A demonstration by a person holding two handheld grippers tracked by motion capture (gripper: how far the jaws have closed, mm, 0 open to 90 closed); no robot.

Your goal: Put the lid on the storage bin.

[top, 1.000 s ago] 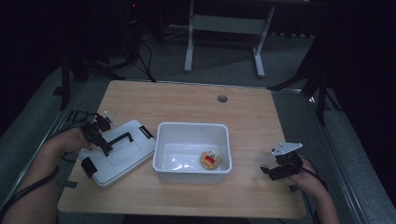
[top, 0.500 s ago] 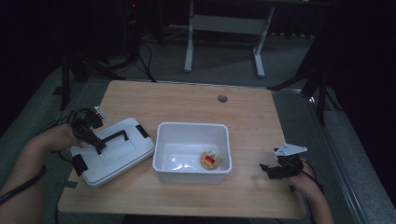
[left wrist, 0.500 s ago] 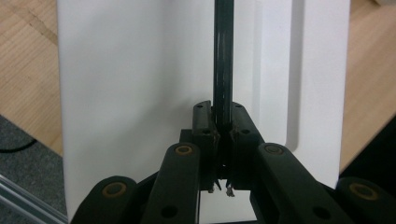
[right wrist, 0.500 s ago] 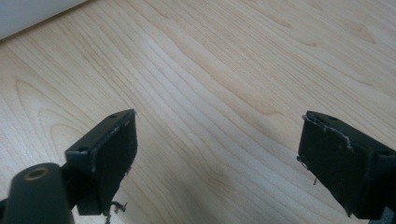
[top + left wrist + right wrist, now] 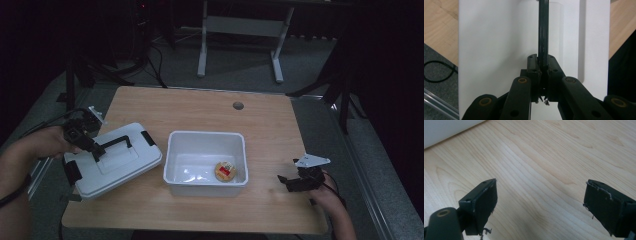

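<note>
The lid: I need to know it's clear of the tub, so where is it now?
In the high view the white lid is at the table's left, beside the open white tub without covering it, its black handle clamped in the left gripper.

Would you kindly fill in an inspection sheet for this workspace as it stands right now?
Surface: wooden table, with a round hole near the far edge.
Job's things: white lid with black handle, lying tilted to the left of the white bin; a small round yellow item lies in the bin.
Clutter: nothing seen.
Grippers: left tool shut on the handle; right tool open above bare wood to the right of the bin, holding nothing.
Cables: black cables on the floor behind the table.
Surroundings: dim room; a grey stand beyond the table.
</note>
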